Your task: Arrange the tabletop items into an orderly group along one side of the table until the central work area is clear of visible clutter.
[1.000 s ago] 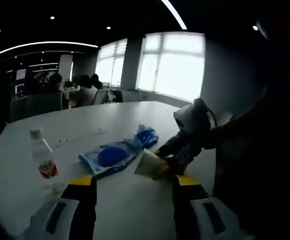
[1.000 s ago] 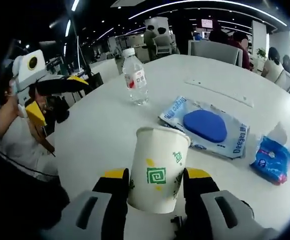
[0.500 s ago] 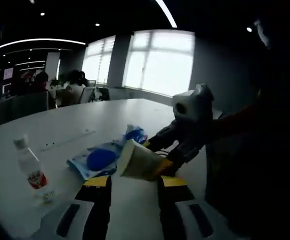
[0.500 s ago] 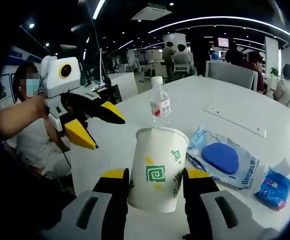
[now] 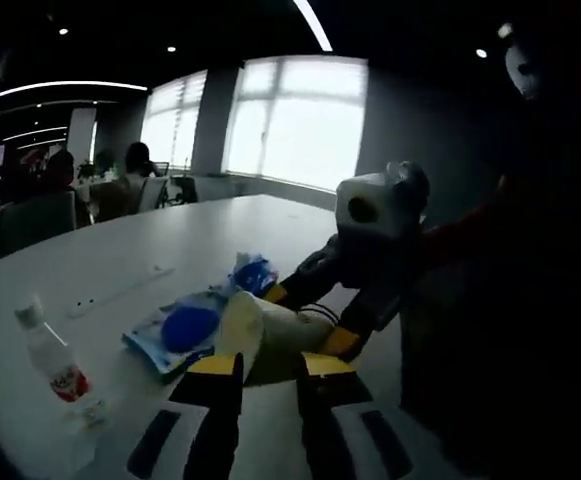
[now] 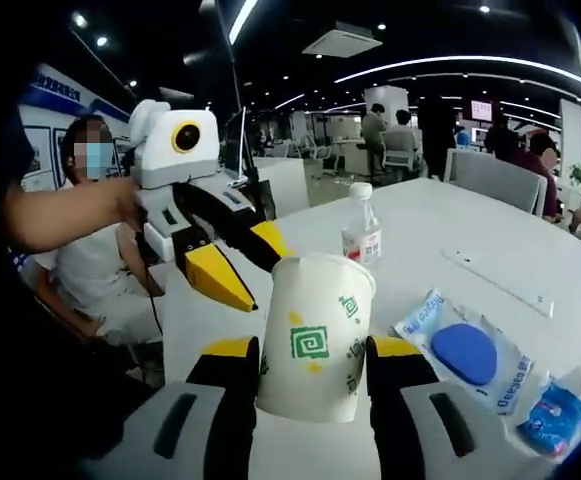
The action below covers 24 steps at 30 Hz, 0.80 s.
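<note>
My right tongs [image 6: 310, 362] are clamped on the cup [image 6: 313, 335], held above the worktop [image 6: 470, 250], while my left tongs [image 6: 240, 262] stand apart just beside its rim, with the bottle [image 6: 361, 227], wipes pack [image 6: 462, 350] and tissue pack [image 6: 553, 418] lying on the worktop beyond.

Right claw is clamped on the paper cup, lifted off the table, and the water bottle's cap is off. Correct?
Not quite: the water bottle has its white cap on, as the right gripper view shows. The rest holds: the right claw is clamped on the paper cup, lifted off the table.
</note>
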{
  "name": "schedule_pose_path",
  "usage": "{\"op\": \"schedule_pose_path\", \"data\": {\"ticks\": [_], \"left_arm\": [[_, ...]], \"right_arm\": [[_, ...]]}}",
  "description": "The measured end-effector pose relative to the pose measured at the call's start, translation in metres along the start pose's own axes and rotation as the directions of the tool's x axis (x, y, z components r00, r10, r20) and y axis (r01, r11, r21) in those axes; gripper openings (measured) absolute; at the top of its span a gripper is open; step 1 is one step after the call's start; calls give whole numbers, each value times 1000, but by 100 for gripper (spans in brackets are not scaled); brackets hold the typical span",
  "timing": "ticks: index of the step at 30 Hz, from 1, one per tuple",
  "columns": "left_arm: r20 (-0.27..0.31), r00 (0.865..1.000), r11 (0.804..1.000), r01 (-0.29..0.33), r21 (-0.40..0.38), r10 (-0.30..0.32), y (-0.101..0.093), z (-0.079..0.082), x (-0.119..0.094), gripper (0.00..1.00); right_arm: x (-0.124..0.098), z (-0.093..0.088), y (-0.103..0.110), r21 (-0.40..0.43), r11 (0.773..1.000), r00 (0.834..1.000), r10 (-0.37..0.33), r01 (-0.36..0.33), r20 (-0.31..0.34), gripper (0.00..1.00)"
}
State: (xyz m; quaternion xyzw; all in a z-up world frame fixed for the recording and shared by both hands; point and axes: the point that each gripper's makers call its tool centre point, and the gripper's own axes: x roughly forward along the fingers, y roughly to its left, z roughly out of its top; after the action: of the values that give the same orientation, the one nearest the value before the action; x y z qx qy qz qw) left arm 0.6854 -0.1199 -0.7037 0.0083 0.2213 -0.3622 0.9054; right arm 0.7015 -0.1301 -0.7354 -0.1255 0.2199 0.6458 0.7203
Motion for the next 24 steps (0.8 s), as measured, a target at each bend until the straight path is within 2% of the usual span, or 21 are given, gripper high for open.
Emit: {"op": "schedule_pose_path", "data": {"ticks": [11, 17, 20, 24], "left_arm": [[9, 999, 999, 38, -21, -38, -4, 7, -1, 8], [-23, 996, 996, 85, -3, -85, -11, 7, 0, 2], [-53, 995, 997, 81, 15, -80, -11, 4, 2, 0], [-72, 994, 997, 80, 25, -78, -9, 3, 3, 0]], "right_arm": [[3, -2, 1, -38, 999, 1000, 8, -8, -6, 37], [6, -8, 0, -56, 998, 1000, 10, -11, -21, 36], [5, -8, -2, -62, 998, 1000, 3, -4, -15, 30], [5, -6, -4, -37, 999, 1000, -8, 8, -8, 37]]}}
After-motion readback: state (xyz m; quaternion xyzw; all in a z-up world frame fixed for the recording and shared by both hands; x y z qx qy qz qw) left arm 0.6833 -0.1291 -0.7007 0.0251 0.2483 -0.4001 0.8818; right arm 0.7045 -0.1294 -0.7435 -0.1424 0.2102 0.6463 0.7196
